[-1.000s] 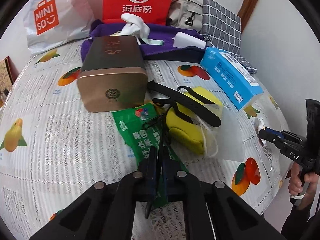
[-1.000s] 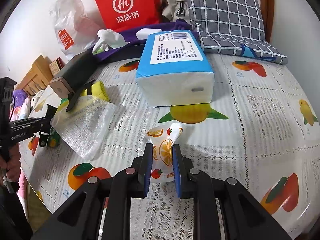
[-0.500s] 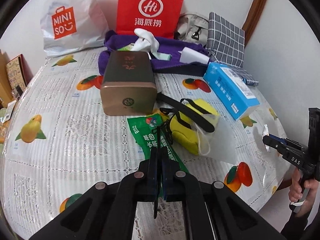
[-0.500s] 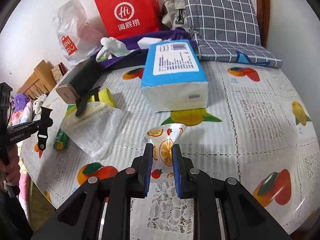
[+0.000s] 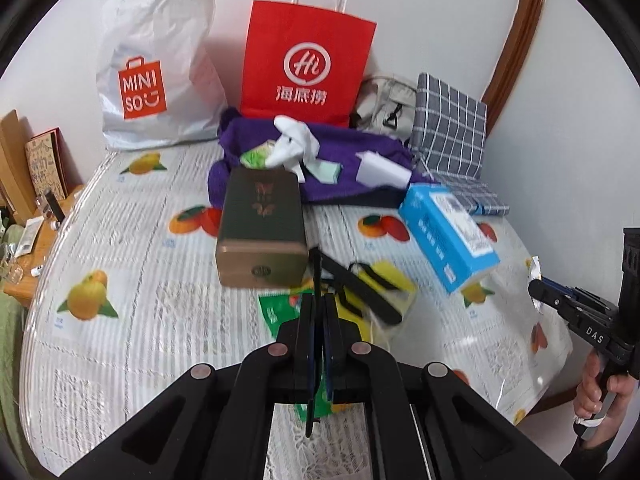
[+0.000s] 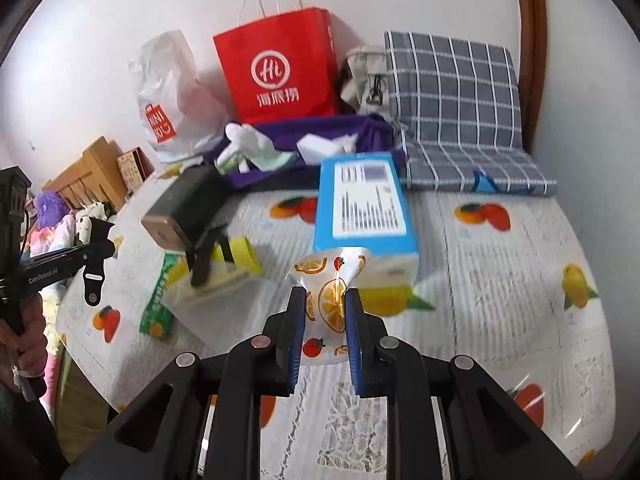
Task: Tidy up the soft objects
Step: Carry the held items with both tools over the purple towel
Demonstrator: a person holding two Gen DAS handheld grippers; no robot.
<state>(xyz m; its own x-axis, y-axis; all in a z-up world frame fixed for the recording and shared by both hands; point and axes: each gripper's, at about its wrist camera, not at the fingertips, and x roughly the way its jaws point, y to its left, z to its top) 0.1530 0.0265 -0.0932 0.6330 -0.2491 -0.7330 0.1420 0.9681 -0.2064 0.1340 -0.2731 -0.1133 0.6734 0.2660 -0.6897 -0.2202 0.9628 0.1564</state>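
Above the fruit-print tablecloth (image 6: 500,280), both grippers have come up from where they were a second ago — the table now sits lower and wider in each wrist view. That suggests the picking up is done and the carrying comes next.

The right gripper (image 6: 324,312) is closed on a small fruit-patterned packet (image 6: 328,280), whose crumpled top sticks out above the blue pads. The packet is clear of the cloth, in front of the blue tissue pack (image 6: 364,204).

The left gripper (image 5: 319,320) is fully closed on a thin black strap (image 5: 316,276), pinched edge-on between the pads. In the right wrist view the strap's tab (image 6: 93,284) dangles free below that gripper. Whether the strap belongs to the yellow pouch (image 5: 384,288) beside the brown tin (image 5: 262,236) I cannot tell; the pouch looks to be lying on the table.

Both tools point downward at a slant toward the table — each held by a hand at its grip (image 5: 600,384), well apart.
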